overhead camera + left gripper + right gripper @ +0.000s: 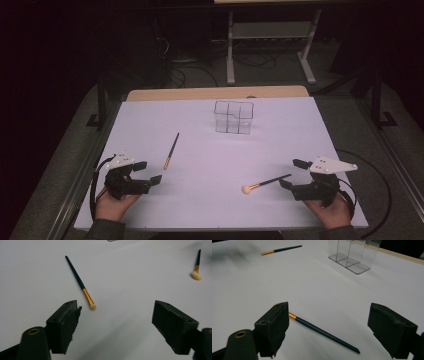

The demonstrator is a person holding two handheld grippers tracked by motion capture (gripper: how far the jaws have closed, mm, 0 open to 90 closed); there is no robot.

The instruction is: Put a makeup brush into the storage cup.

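White sheeting covers the counter (pixel 210 150), on which two makeup brushes and a clear divided organizer (pixel 233 117) are laid out. The left tongs (pixel 149 172) are held low over the near left corner of the counter, with the jaws spread wide apart and nothing gripped between them. The thin brush (pixel 171 151) is located just ahead of these tongs, apart from them; in the left gripper view its gold ferrule and small pale tip (pixel 92 306) are seen close to one jaw, with the dark handle angled away toward the far side. The right tongs (pixel 291 173) are held over the near right corner, likewise with the jaws wide apart and empty. The round-headed brush (pixel 265 183) is positioned flat on the counter just beside these tongs, its pale bristle head directed toward the centre of the counter and its handle end lying near the jaws; whether contact is made cannot be told. In the right gripper view the dark handle (pixel 324 333) is seen running across the gap between the jaws, with the ferrule partly hidden behind one jaw. The organizer stands upright at the far centre of the counter, well apart from both brushes and both tongs.
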